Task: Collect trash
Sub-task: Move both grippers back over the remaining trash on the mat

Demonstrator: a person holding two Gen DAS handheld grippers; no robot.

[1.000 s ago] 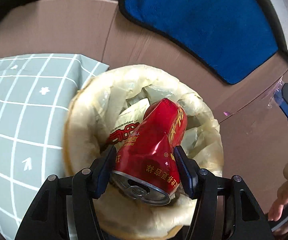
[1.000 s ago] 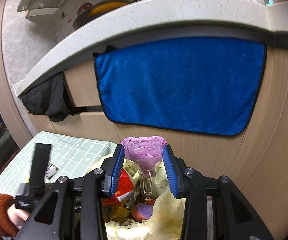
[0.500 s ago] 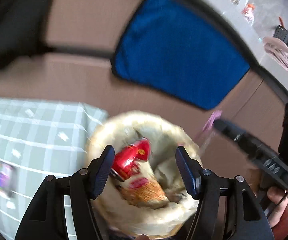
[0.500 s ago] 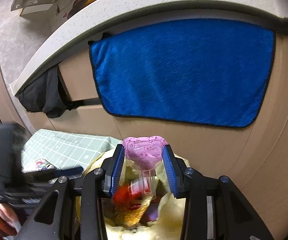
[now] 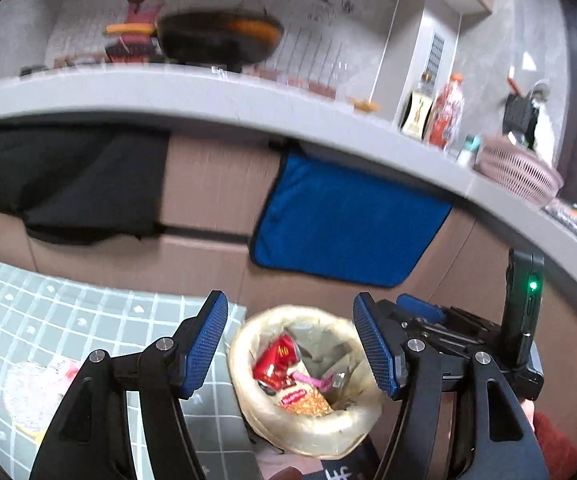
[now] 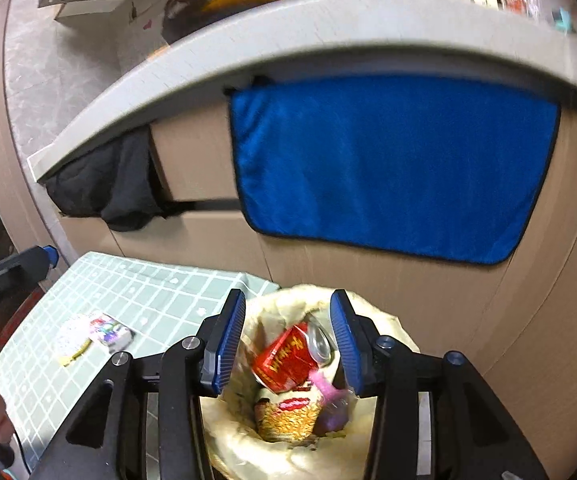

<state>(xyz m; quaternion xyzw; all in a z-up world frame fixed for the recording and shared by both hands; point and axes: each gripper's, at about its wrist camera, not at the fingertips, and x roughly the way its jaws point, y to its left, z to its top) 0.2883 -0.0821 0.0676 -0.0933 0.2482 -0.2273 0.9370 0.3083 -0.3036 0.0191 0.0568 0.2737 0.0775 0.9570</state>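
A round bin with a pale yellow liner point(image 5: 320, 428) point(image 6: 384, 328) stands beside the table. In it lie a crushed red can point(image 5: 274, 360) point(image 6: 288, 360), a pink-capped clear item point(image 5: 312, 381) point(image 6: 326, 388) and an orange snack packet point(image 5: 302, 402) point(image 6: 288, 420). My left gripper point(image 5: 290, 344) is open and empty, raised above and behind the bin. My right gripper point(image 6: 288, 340) is open and empty just over the bin's mouth. A white and colourful wrapper point(image 6: 96, 334) point(image 5: 36, 392) lies on the green checked tablecloth point(image 6: 148, 292) point(image 5: 68, 312).
A blue towel point(image 6: 388, 168) point(image 5: 344, 224) and a black cloth point(image 6: 108, 184) point(image 5: 68, 184) hang on the cabinet front under a grey counter point(image 5: 208, 96). The other gripper's body point(image 5: 520, 320) is at the right edge.
My left gripper let the red can fall into the bin and pulled up and back. My right gripper opened and the pink-capped item dropped into the bin.
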